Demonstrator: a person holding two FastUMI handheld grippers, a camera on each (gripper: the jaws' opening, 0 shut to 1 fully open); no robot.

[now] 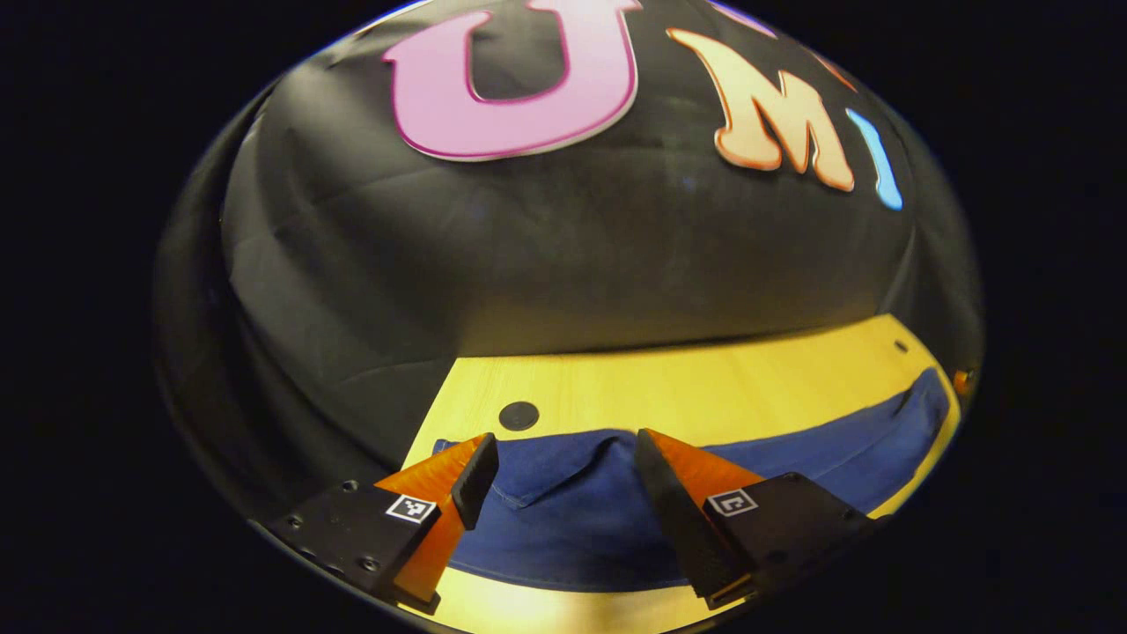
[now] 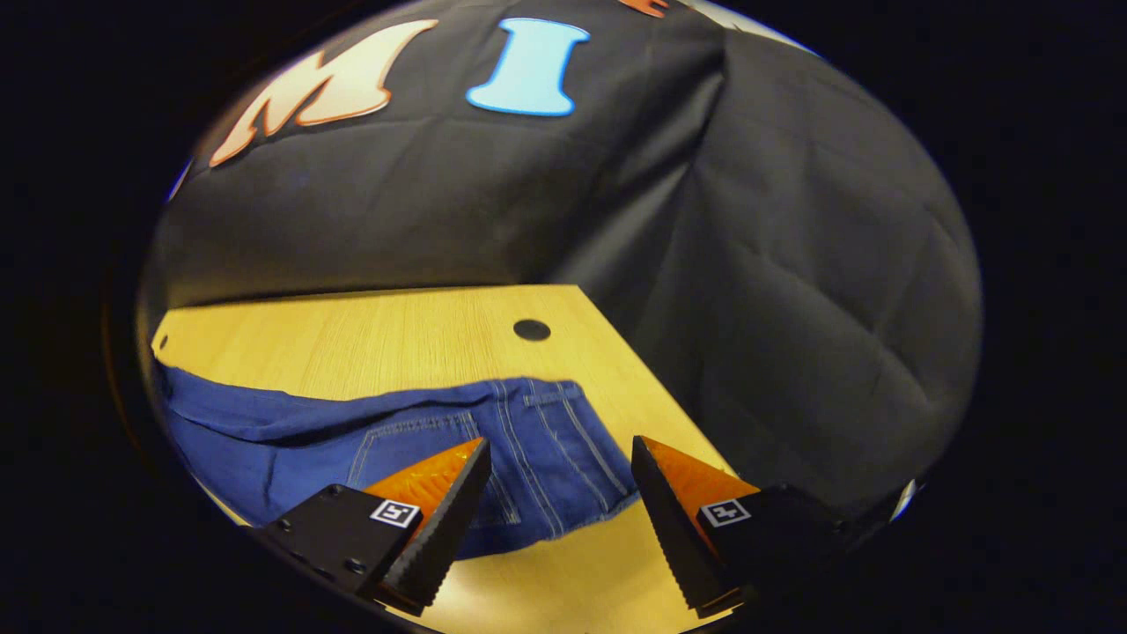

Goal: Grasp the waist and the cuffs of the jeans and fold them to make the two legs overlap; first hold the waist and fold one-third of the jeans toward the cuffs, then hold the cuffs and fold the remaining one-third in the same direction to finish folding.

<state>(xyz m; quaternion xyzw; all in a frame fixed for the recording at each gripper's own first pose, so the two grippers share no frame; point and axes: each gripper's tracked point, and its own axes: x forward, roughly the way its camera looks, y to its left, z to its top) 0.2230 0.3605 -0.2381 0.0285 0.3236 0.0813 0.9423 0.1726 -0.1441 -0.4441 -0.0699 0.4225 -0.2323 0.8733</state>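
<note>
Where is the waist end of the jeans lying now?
In the right gripper view, the waist end of the jeans lies flat on the wooden table, just beyond the open right claw, near the table's dark round hole.

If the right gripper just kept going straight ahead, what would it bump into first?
Most likely the jeans. The right gripper is open and points down at their waist end, which lies flat on the wooden table. Depth is hard to judge here, but nothing else sits in between.
</note>
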